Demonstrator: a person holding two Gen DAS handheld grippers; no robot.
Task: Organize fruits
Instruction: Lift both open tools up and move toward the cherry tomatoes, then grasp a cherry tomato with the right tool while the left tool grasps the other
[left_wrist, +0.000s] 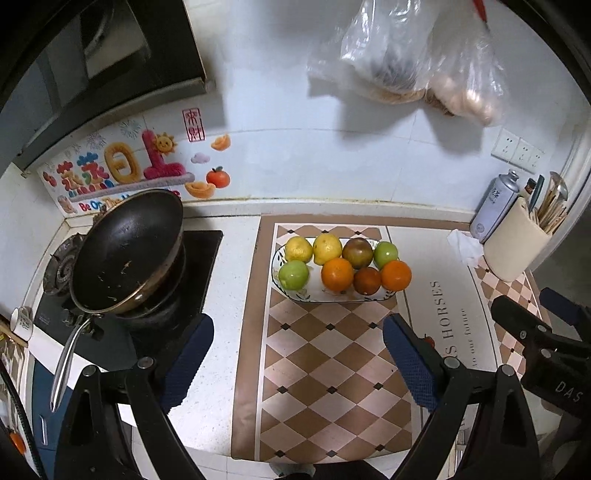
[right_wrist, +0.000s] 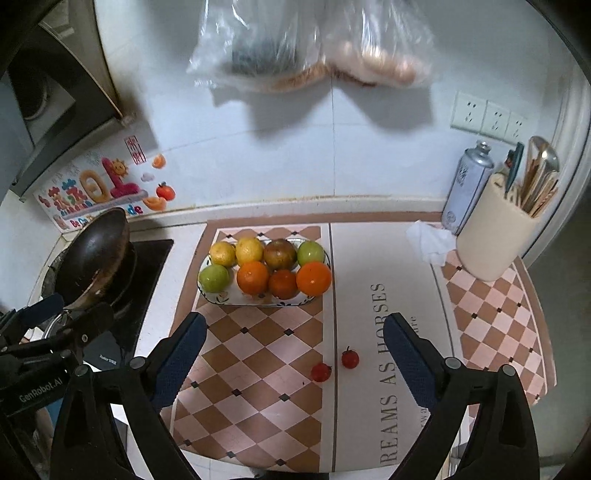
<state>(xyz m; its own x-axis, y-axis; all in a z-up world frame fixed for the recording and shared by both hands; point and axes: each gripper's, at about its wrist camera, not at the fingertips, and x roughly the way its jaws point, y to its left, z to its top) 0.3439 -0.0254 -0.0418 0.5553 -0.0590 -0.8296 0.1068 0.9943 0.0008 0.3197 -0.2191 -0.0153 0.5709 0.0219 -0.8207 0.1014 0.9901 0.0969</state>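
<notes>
Only the right wrist view showed two cherry tomatoes (right_wrist: 334, 365) on the table mat, near the fruit plate (right_wrist: 258, 301); both grippers (left_wrist: 297, 358) (right_wrist: 295, 356) hovered with jaws spread, empty.

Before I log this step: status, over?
Left gripper open, right gripper open, both empty. Plate full of fruit; two cherry tomatoes loose on mat. Path unobstructed.
</notes>
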